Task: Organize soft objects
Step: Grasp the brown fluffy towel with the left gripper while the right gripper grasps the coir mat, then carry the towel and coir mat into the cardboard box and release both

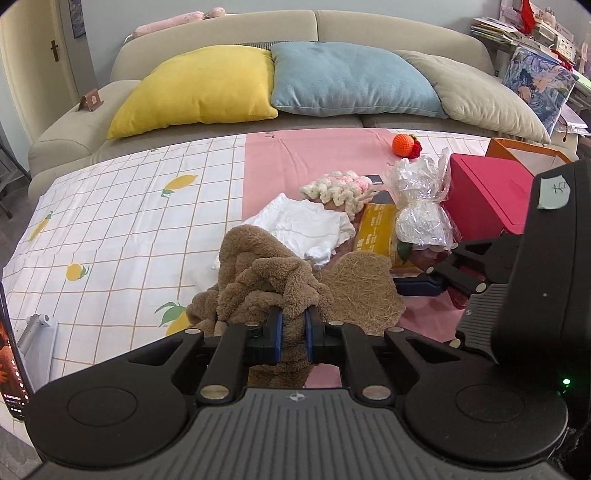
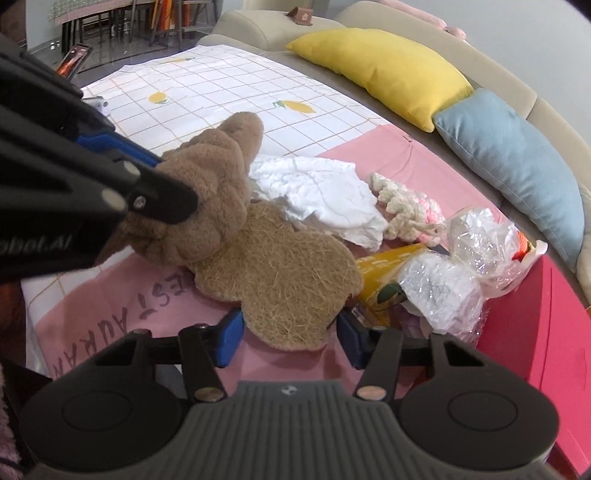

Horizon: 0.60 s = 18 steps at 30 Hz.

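Note:
My left gripper (image 1: 294, 325) is shut on a fluffy brown cloth (image 1: 258, 280), bunched over its fingers; the cloth also shows in the right wrist view (image 2: 207, 192). My right gripper (image 2: 290, 338) is open, its jaws on either side of the near edge of a flat tan fibre mat (image 2: 284, 280), which also shows in the left wrist view (image 1: 365, 291). Behind lie a white cloth (image 2: 321, 195), a cream and pink crocheted piece (image 2: 406, 206) and a clear plastic bag with white stuffing (image 2: 454, 269).
A red box (image 1: 487, 195) stands at the right, an orange ball (image 1: 402, 146) farther back. A yellow packet (image 2: 384, 269) lies under the bag. Yellow, blue and beige pillows lean on the sofa (image 1: 221, 29). A phone on a stand (image 1: 11, 369) is at the left edge.

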{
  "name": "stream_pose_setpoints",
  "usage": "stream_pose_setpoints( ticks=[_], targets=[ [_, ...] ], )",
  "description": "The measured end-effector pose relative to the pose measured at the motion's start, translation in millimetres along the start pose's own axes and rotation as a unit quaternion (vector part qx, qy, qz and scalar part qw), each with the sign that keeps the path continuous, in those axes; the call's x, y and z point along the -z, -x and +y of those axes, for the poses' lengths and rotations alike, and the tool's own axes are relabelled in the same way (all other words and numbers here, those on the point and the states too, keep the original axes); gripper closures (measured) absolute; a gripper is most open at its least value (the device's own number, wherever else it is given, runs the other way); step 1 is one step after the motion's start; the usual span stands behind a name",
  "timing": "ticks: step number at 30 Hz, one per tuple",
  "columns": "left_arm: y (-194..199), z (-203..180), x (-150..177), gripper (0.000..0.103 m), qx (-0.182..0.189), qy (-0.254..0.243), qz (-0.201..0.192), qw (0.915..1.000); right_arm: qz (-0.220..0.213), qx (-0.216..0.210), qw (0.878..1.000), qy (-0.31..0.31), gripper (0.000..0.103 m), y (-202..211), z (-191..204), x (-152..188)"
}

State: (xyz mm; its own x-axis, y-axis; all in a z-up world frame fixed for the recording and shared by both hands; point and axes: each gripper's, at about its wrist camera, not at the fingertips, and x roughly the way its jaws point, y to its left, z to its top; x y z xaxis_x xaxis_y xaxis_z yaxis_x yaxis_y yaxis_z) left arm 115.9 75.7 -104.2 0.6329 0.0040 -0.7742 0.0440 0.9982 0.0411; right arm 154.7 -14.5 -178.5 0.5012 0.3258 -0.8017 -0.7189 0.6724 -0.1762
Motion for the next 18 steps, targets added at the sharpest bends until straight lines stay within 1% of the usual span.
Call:
stream_pose_setpoints(
  ticks=[4,6,10,14,18],
  targets=[
    [4.4,-1.8,0.1,0.090,-0.003,-0.004,-0.004,1.0000,-0.005,-0.002,1.000,-0.013,0.052,6.7,0.5,1.9],
    [10.3,-3.0,0.1,0.090,-0.003,-0.006,-0.012,0.9999,-0.010,-0.002,1.000,-0.017,0.052,13.7,-0.6,3.6],
    [28.7,-7.8,-0.2,0.090,-0.001,-0.009,-0.031,0.9995,-0.003,0.009,0.999,-0.038,0.053,30.6,-5.6,8.6],
    [46.9,-12.5,-2.6,0.090,0.014,-0.002,-0.048,0.9987,-0.004,0.025,0.998,-0.049,0.053,54.9,-9.3,20.4],
    [65.6,-22.3,-7.3,0.090,0.026,-0.005,-0.071,0.9971,-0.020,0.025,0.997,-0.066,0.053,88.6,-14.4,34.5]
  ],
)
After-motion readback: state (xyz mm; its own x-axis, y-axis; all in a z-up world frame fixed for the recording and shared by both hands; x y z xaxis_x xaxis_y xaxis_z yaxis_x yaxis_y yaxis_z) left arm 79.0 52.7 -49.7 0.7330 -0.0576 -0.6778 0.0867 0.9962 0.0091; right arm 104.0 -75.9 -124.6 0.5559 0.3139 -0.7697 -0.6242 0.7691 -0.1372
